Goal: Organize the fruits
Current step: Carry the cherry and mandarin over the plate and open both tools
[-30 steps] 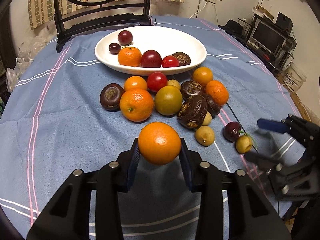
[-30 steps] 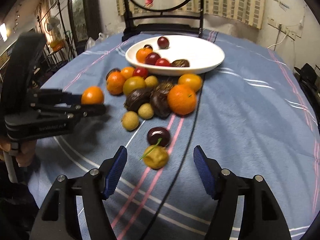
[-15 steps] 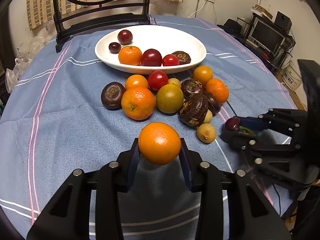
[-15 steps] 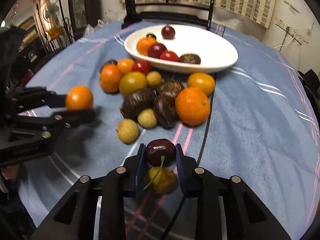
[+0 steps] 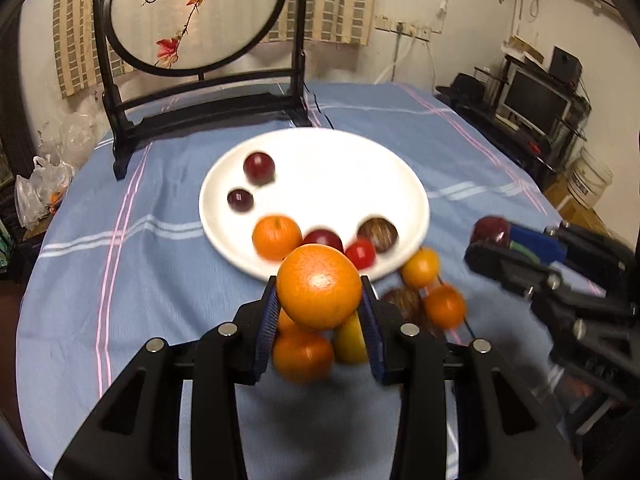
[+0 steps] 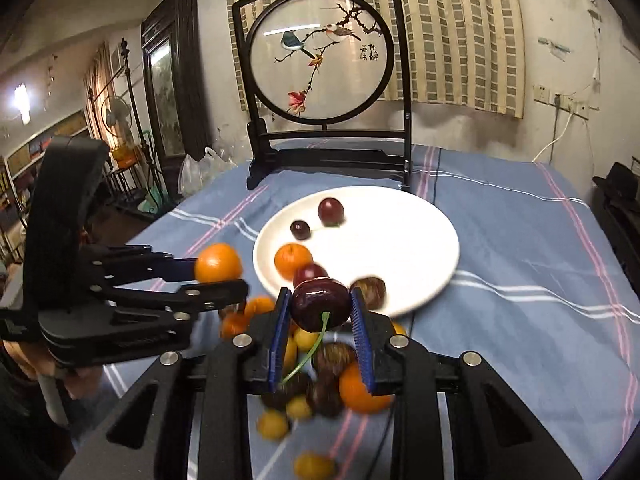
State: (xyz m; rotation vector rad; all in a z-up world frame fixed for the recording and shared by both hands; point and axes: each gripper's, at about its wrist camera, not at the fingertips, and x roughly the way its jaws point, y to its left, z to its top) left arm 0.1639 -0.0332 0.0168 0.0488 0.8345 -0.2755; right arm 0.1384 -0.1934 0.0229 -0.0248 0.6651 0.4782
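My left gripper (image 5: 319, 300) is shut on an orange (image 5: 319, 286) and holds it in the air, just short of the white plate (image 5: 344, 160). My right gripper (image 6: 319, 312) is shut on a dark red cherry (image 6: 319, 304) with a green stem, also lifted, near the plate's front rim (image 6: 416, 220). The plate holds an orange, red and dark fruits. Several loose fruits (image 6: 340, 380) lie on the blue cloth below both grippers. The right gripper with the cherry shows at the right of the left wrist view (image 5: 494, 236). The left gripper with its orange shows at the left of the right wrist view (image 6: 218, 268).
A black-framed round bird screen (image 5: 200, 16) stands on the table behind the plate. The round table has a blue striped cloth (image 5: 120, 280). Shelves with a monitor (image 5: 536, 100) stand off to the right, plastic bags (image 5: 36, 192) to the left.
Both grippers have risen off the table and moved forward toward the plate. The right gripper, shut on the cherry half a second ago, has lifted it. The left still holds its orange.
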